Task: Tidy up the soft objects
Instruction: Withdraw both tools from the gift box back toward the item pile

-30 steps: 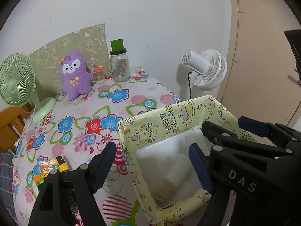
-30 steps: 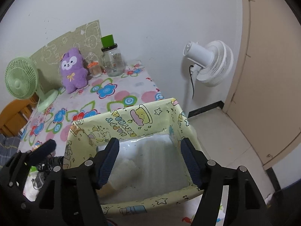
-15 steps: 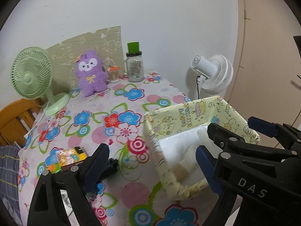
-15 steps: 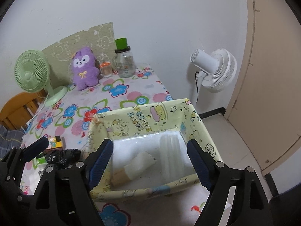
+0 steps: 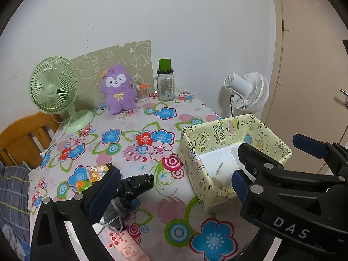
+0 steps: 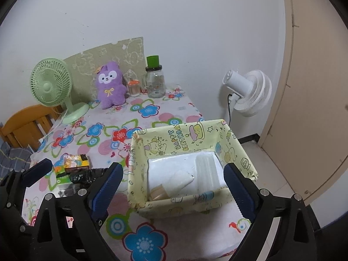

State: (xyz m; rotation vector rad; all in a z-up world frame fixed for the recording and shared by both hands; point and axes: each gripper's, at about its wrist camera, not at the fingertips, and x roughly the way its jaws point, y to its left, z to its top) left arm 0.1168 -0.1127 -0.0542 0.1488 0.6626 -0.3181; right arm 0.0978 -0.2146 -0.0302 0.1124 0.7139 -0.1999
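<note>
White walls backed a table under a flowered cloth (image 6: 150, 111). Both claws hovered above it, their jaws opening, nothing between them: the left gripper (image 5: 176, 181) over a crumpled black bag (image 5: 134, 187), the right gripper (image 6: 171, 179) over a pale yellow cartoon-printed box (image 6: 180, 139) holding white soft packets (image 6: 174, 171). Further out, a purple plush rabbit (image 6: 109, 86) sat upright at the table's far edge, between a green desk fan (image 6: 51, 82) and a glass jar with a green lid (image 6: 154, 80).
</note>
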